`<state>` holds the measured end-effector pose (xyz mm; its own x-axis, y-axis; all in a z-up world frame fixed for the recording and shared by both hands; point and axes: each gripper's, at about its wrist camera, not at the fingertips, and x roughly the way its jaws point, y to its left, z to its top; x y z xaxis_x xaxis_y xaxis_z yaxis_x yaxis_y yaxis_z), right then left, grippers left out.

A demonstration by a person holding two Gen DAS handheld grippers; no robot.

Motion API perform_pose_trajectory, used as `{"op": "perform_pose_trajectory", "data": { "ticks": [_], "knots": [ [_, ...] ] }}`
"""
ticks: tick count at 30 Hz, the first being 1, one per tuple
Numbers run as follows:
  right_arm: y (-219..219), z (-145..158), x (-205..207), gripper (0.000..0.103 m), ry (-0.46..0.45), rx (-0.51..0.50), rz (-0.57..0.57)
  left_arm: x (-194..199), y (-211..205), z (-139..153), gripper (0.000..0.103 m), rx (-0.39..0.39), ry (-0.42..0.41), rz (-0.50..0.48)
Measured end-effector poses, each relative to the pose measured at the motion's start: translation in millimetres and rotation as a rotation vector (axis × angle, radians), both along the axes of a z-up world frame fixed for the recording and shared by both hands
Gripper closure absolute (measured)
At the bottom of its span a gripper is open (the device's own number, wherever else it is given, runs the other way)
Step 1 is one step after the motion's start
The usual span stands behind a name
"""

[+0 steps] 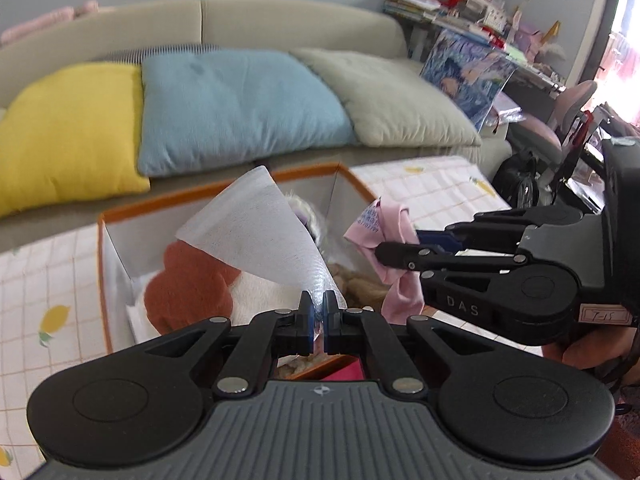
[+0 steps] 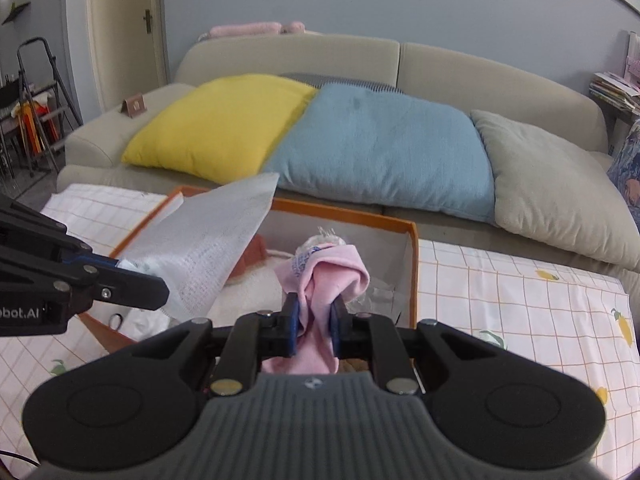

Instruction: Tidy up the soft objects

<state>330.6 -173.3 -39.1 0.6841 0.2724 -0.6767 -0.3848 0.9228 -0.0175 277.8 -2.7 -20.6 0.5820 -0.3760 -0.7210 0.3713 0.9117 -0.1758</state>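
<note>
An orange-rimmed white storage box (image 1: 224, 189) (image 2: 362, 216) stands on a checked cloth in front of the sofa. Inside lie a rust-red plush piece (image 1: 188, 284) (image 2: 252, 258), white fluffy items and a tan furry one. My left gripper (image 1: 319, 310) (image 2: 132, 270) is shut on a thin white sheet (image 1: 260, 232) (image 2: 212, 240) that fans up over the box. My right gripper (image 2: 314, 316) (image 1: 384, 252) is shut on a pink cloth (image 2: 324, 276) (image 1: 394, 240) with a printed label, held over the box's right side.
A beige sofa (image 2: 480, 72) carries a yellow pillow (image 1: 68, 128) (image 2: 224, 120), a blue pillow (image 1: 236, 104) (image 2: 384, 144) and a grey-green pillow (image 1: 392, 96) (image 2: 560, 184). A cluttered shelf and pink chair (image 1: 568, 112) stand at right. A step ladder (image 2: 36, 92) stands far left.
</note>
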Motion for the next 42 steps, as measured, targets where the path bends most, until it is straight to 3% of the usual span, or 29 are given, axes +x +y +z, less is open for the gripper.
{"op": "perform_pose_trajectory", "data": {
  "ticks": [5, 9, 11, 12, 15, 21, 25, 32, 37, 42],
  "knots": [
    [3.8, -18.5, 19.3, 0.089, 0.064, -0.044, -0.016, 18.6, 0.5, -24.2, 0.099, 0.014, 0.073, 0.012],
    [5.4, -27.0, 18.9, 0.081, 0.077, -0.064, -0.002, 20.3, 0.2, -36.3, 0.094, 0.037, 0.117, 0.011],
    [5.7, -27.5, 16.9, 0.071, 0.078, -0.063, 0.004, 18.5, 1.8, -38.7, 0.083, 0.037, 0.13, 0.014],
    [5.7, -27.1, 16.1, 0.065, 0.076, -0.064, 0.004, 17.3, 2.7, -38.8, 0.073, 0.034, 0.131, 0.016],
    [5.4, -24.0, 12.6, 0.06, 0.072, -0.073, 0.012, 13.2, 5.0, -34.9, 0.05, 0.03, 0.128, 0.033],
    [-1.2, -9.7, -4.3, 0.048, 0.051, -0.084, 0.005, 0.0, 14.8, -17.4, 0.032, -0.016, 0.132, 0.06],
    [-8.2, 7.3, -21.9, 0.034, 0.023, -0.085, -0.005, -16.5, 18.2, -0.2, 0.025, -0.045, 0.114, 0.065],
    [-16.7, 45.5, -56.4, 0.021, -0.014, -0.047, -0.021, -51.1, 17.9, 35.7, 0.025, -0.043, 0.03, 0.108],
    [-19.3, 77.0, -86.6, 0.011, -0.055, -0.011, -0.035, -87.7, 8.0, 63.7, 0.025, 0.03, -0.135, 0.139],
    [-24.0, 99.6, -121.1, 0.007, -0.1, 0.021, -0.035, -126.3, 6.9, 88.0, 0.022, 0.017, -0.287, 0.202]
  ]
}}
